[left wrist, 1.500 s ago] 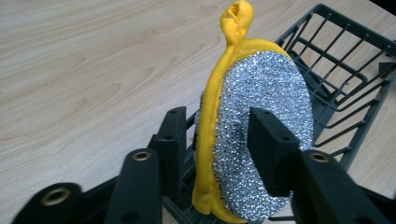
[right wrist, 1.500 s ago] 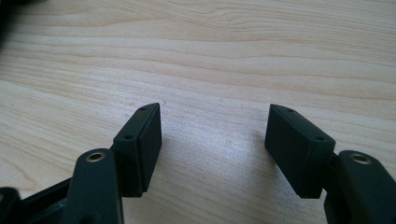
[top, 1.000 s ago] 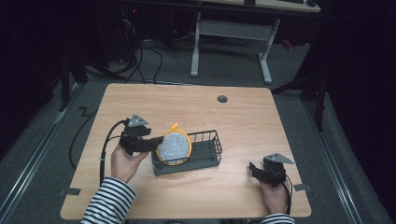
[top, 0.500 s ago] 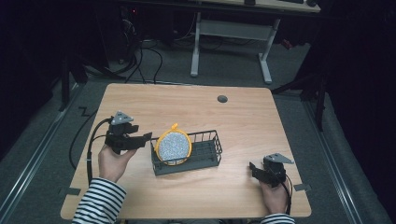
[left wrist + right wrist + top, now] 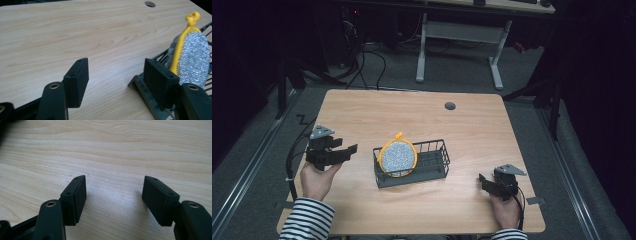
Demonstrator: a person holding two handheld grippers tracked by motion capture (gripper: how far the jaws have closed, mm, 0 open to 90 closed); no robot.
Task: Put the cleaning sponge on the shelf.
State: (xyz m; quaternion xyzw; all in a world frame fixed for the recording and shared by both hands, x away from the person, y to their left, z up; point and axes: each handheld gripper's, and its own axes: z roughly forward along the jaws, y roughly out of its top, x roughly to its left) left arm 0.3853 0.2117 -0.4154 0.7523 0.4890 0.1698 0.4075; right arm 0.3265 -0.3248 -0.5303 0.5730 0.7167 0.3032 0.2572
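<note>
Wooden table [image 5: 472,125] — our scrubber [image 5: 397,158] stands in the wire basket [image 5: 432,162].
Our left gripper [image 5: 351,149] and right gripper [image 5: 483,179] both gape — nothing between them.

The left gripper [image 5: 343,150] is now further left, away from the wire basket [image 5: 434,165] & the round scrubber [image 5: 397,157]. Its jaws are open, w/ nothing between.

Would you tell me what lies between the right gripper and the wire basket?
Bare wooden table separates the right gripper from the wire basket, per the high view.
</note>
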